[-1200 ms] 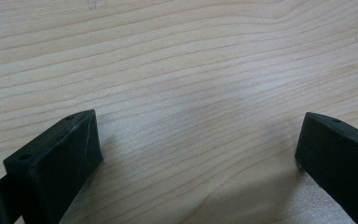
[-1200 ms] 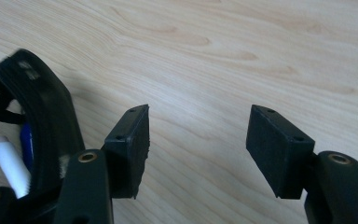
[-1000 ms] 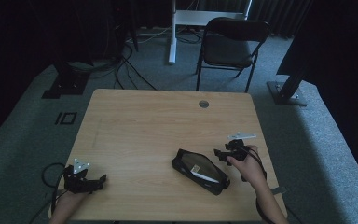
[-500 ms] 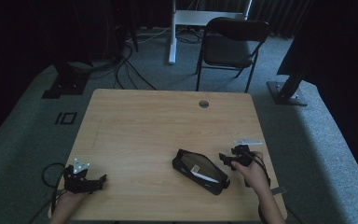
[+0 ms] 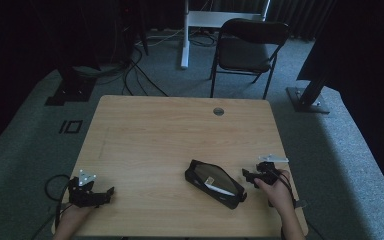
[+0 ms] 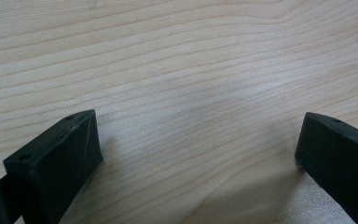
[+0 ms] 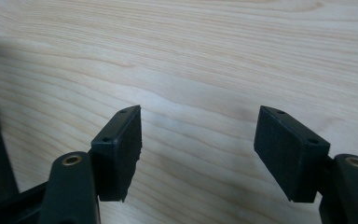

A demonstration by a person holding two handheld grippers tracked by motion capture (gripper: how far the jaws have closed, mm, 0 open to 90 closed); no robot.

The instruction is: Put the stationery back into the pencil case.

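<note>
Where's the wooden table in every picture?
High view: table in the middle, black pouch on its near right part.
Left gripper view: table wood at top and middle.
Right gripper view: table wood at top and middle.
Shared landmark: pale wood grain.

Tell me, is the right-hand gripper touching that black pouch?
Apart. In the high view, bare table shows between the right gripper and the black pouch.
</note>
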